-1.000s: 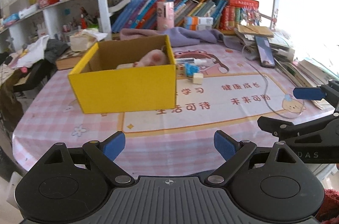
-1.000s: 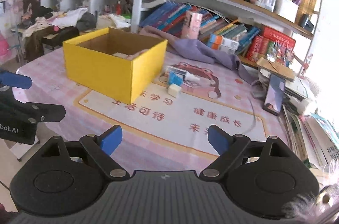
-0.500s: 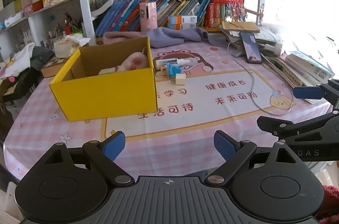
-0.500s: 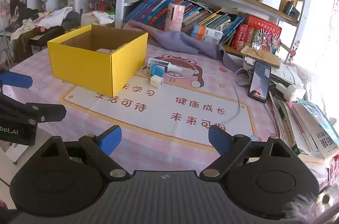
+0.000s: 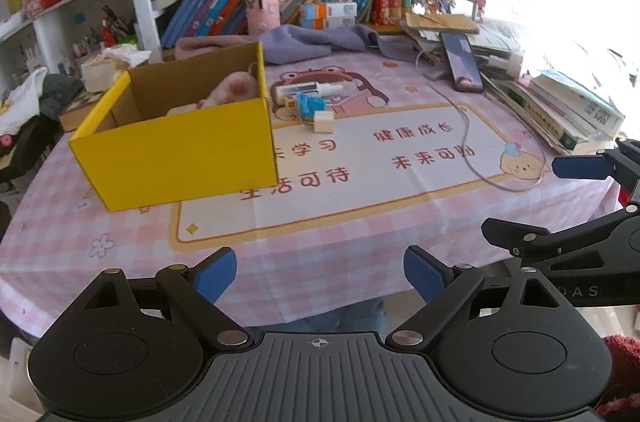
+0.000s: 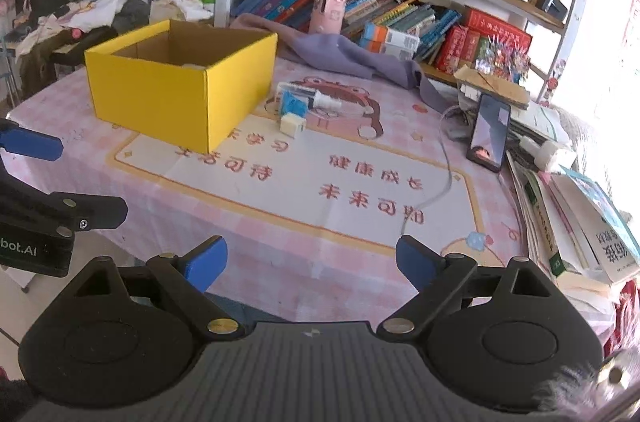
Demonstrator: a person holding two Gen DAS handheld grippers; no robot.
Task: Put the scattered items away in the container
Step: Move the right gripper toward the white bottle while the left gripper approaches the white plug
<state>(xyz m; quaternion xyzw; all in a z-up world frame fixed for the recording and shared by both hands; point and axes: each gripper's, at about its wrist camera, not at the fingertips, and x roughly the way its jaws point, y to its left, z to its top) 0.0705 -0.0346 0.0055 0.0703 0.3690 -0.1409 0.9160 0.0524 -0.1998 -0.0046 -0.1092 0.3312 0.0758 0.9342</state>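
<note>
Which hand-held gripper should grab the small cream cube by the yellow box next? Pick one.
Right, probably. The cream cube lies on the yellow box's right side, an open path for the right hand-held gripper. Both are open and empty; the left hand-held gripper sits nearer the box.

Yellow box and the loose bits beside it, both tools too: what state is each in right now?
yellow box: open-topped, pink soft toy inside
blue item: on the table beside the box, not yet tidied
cream cube: on the table, apart from the box
white tube: lying flat
phone: screen lit
left tool: open, empty
right tool: open, empty
</note>
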